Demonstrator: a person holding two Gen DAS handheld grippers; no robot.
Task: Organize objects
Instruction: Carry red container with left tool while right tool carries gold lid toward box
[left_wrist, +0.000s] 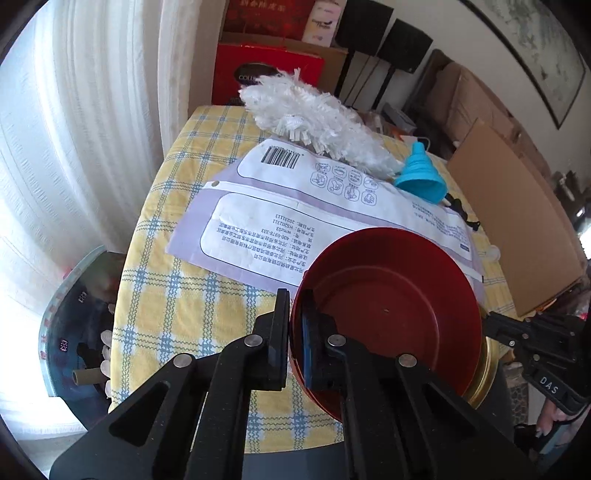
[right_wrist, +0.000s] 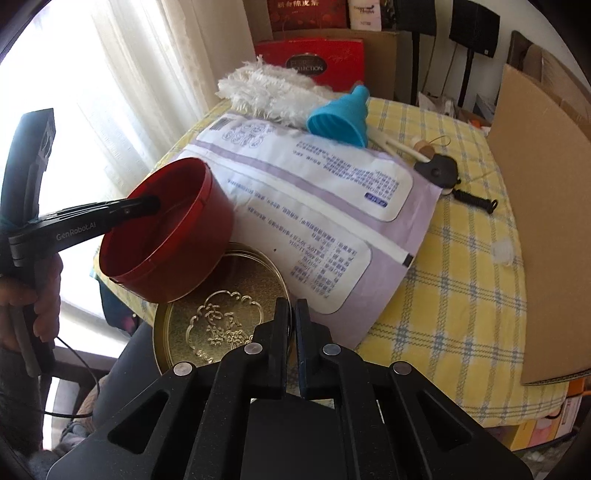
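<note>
Nearest the lens in the left wrist view: the left gripper (left_wrist: 293, 332), its tongs closed narrow on the wall of a red round tin (left_wrist: 388, 317), one finger outside, one inside w/ a blue pad against the inner wall. The tin is empty, held tilted above the near edge of a table w/ a yellow checked cloth (left_wrist: 177, 295).

In the right wrist view the right gripper (right_wrist: 291, 325) has its tongs narrow too, pinching the rim of a gold lid (right_wrist: 221, 314) w/ an embossed emblem. The lid sits just under and touching the tin's base, partly off the table edge.

Behind them, on the cloth: a large lilac-and-white printed bag (right_wrist: 317, 206) lying flat, a white fluffy duster head (right_wrist: 266, 92) at the far side, a blue collapsible funnel (right_wrist: 341, 114) on its side next to the duster, and a small black pouch w/ a cord (right_wrist: 437, 168) near the bag's far corner. Cardboard sheet (right_wrist: 546, 229) leans at the right.

Likely step: join lid and tin. To do it well: level the tin first, since a one-wall pinch lets it swing. Bring the lid flat, centre the rims, press evenly; a thin rim grip may slip, so go slow. Or set the tin on the cloth, then lid it. Whether small items go in first, can't tell.
</note>
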